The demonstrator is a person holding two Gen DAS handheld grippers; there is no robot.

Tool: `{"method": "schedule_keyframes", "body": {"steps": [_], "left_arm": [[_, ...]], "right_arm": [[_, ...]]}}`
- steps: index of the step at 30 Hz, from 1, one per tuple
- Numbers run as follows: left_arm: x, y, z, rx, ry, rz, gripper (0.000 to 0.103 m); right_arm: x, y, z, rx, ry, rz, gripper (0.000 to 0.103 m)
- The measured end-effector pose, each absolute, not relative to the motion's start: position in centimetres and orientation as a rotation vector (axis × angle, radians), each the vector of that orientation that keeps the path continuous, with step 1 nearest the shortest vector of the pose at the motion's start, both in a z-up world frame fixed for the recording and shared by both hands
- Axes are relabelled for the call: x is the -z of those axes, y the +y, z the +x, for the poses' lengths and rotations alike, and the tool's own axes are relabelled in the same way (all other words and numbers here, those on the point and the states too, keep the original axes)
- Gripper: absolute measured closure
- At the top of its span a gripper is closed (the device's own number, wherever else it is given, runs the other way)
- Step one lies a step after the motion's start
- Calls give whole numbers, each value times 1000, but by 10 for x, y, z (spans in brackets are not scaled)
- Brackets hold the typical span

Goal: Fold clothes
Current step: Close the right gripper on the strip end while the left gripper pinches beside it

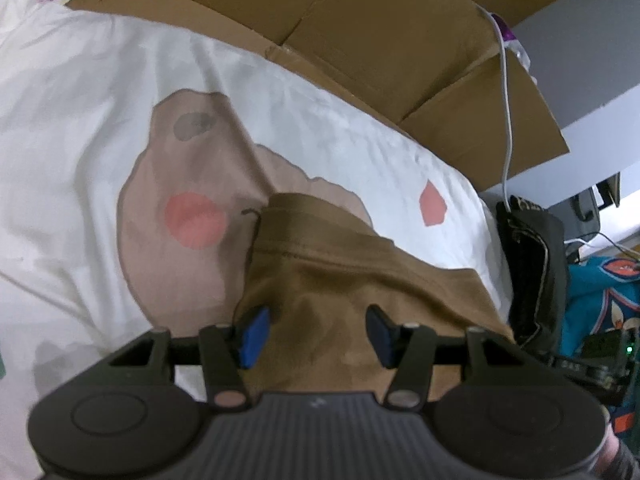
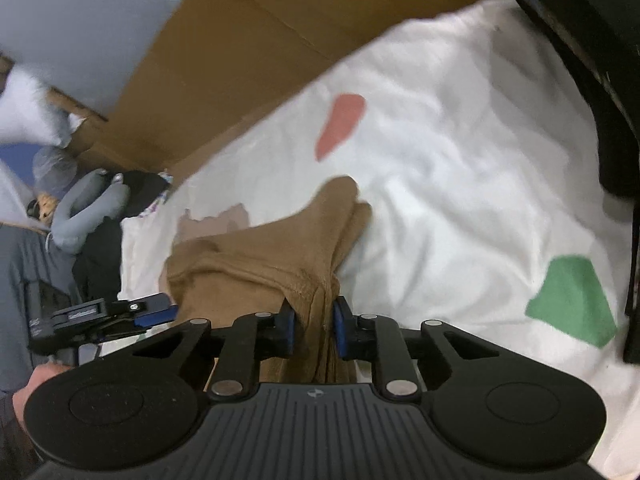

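One brown garment point(image 1: 340, 280) lies on a white sheet point(image 1: 80, 120) printed with coloured patches, and two grippers work at it. From the left wrist view, going left to right: a large tan patch with a pink spot point(image 1: 195, 220) inside it, then the garment's hemmed edge, then a second, smaller pink spot point(image 1: 433, 204). The left gripper point(image 1: 316, 336) hangs over the brown cloth with its blue pads spread apart; the fabric lies between and below them, and neither pad presses on it. Flattened cardboard point(image 1: 380, 40) lines the far side of the sheet, and a white cable point(image 1: 507, 120) runs down across it — only this view shows the cable.

The right wrist view shows at far left the left gripper's side and a person's hand point(image 2: 38, 392) by it. The right gripper point(image 2: 314, 328) is clamped on a bunched fold of the garment, pads tight against the cloth. One green patch point(image 2: 572, 300) at the right appears only here.
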State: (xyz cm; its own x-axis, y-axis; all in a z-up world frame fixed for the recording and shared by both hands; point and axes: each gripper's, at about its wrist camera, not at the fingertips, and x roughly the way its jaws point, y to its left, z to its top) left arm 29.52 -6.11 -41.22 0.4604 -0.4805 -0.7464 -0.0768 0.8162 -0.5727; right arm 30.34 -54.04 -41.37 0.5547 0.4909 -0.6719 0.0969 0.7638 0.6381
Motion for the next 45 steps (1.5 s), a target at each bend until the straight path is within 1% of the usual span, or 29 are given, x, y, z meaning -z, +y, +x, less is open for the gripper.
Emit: {"method": "schedule_keyframes", "body": {"steps": [1, 4, 5, 6, 8, 9, 13, 15, 16, 17, 19, 20, 22, 24, 27, 30, 31, 32, 33, 34, 35, 36, 38, 41, 45], "left_arm": [[412, -61, 296, 265, 1075, -590, 47], [409, -58, 296, 261, 1062, -578, 47], [408, -57, 296, 264, 1060, -569, 47], [408, -57, 295, 271, 1065, -559, 47], [410, -55, 293, 277, 1081, -544, 47], [412, -54, 292, 276, 1087, -543, 47], [424, -51, 292, 269, 1119, -566, 47], [431, -49, 295, 277, 1117, -620, 42], [433, -49, 297, 277, 1109, -640, 41], [434, -49, 300, 278, 1102, -657, 41], [434, -50, 305, 279, 1094, -664, 41], [434, -51, 308, 280, 1090, -666, 41], [431, -54, 315, 280, 1078, -646, 45], [428, -57, 323, 264, 1060, -612, 55], [428, -57, 331, 252, 1050, -622, 61], [424, -60, 328, 274, 1030, -580, 67], [424, -59, 327, 280, 1028, -580, 67], [425, -58, 325, 283, 1032, -581, 66], [427, -57, 322, 282, 1044, -579, 57], [428, -56, 320, 280, 1055, -578, 53], [429, -55, 318, 282, 1065, -577, 51], [429, -54, 314, 299, 1066, -578, 48], [431, -55, 308, 321, 1080, -571, 48], [436, -48, 302, 318, 1080, -636, 48], [440, -44, 309, 294, 1090, -709, 51]], "right_arm": [[413, -540, 303, -254, 971, 676, 84], [422, -543, 302, -225, 991, 685, 78], [426, -545, 302, -218, 1000, 702, 70], [430, -547, 302, -216, 1011, 719, 67], [437, -549, 301, -223, 1036, 741, 56], [440, -549, 301, -226, 1046, 748, 54], [450, -551, 303, -243, 1049, 806, 54], [455, -550, 306, -250, 1041, 849, 55], [457, -550, 309, -252, 1038, 865, 55], [457, -550, 312, -253, 1038, 873, 60], [456, -548, 318, -255, 1045, 864, 75], [454, -547, 320, -256, 1048, 852, 76], [450, -546, 322, -257, 1043, 836, 78], [446, -545, 322, -259, 1032, 828, 79], [442, -545, 321, -263, 1014, 819, 81], [441, -547, 319, -257, 999, 821, 81], [441, -546, 319, -253, 995, 812, 78], [441, -545, 317, -243, 992, 798, 74], [441, -544, 316, -234, 990, 789, 71], [442, -543, 314, -229, 991, 791, 62], [444, -542, 311, -228, 995, 798, 57], [445, -541, 309, -228, 996, 799, 56], [446, -538, 306, -225, 991, 773, 56], [443, -532, 305, -194, 994, 725, 56], [437, -523, 310, -182, 1021, 655, 56]]}}
